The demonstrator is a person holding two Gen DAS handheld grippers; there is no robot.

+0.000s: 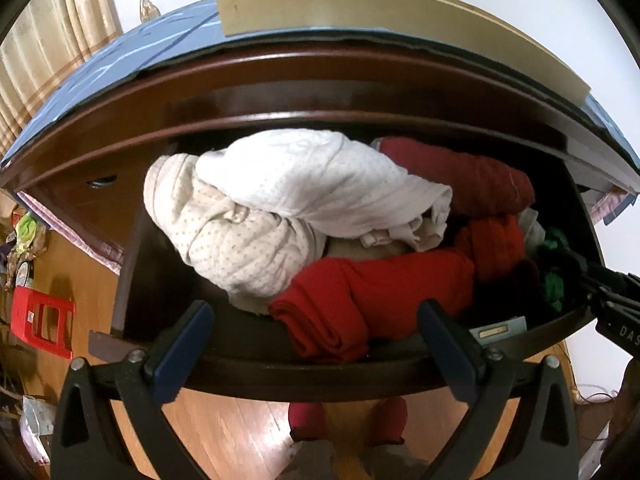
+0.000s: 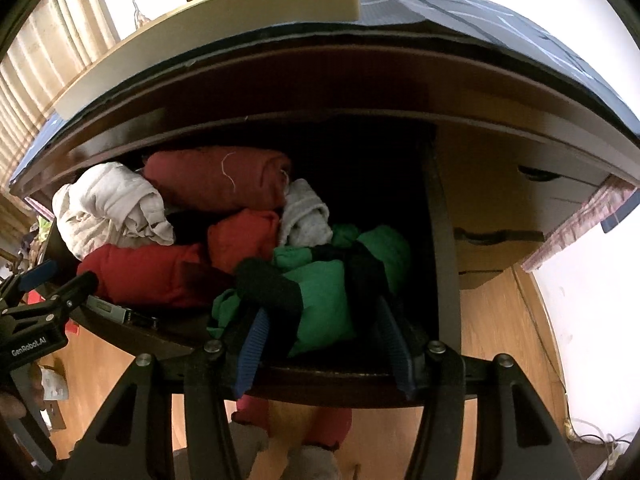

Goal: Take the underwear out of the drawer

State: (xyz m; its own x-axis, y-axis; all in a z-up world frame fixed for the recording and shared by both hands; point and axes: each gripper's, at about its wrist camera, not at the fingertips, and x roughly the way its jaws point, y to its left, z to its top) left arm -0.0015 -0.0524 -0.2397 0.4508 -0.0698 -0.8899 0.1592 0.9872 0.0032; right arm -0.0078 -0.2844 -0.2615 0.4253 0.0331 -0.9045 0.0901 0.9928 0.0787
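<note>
Only the right wrist view shows right gripper (image 2: 320,328) seemingly gripping green underwear (image 2: 328,292).

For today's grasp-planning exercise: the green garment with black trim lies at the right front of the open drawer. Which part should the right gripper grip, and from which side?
Probably the bunched front fold of the green garment, taken from the front, over the drawer's front edge. That fold bulges toward the open right gripper, whose fingers already straddle it; red rolls crowd its left.

Black hand-held gripper (image 1: 320,344) frames, blue finger pads (image 1: 182,354), silver screws, white "GenRobot.AI" lettering, red slippers (image 1: 386,414)
</note>
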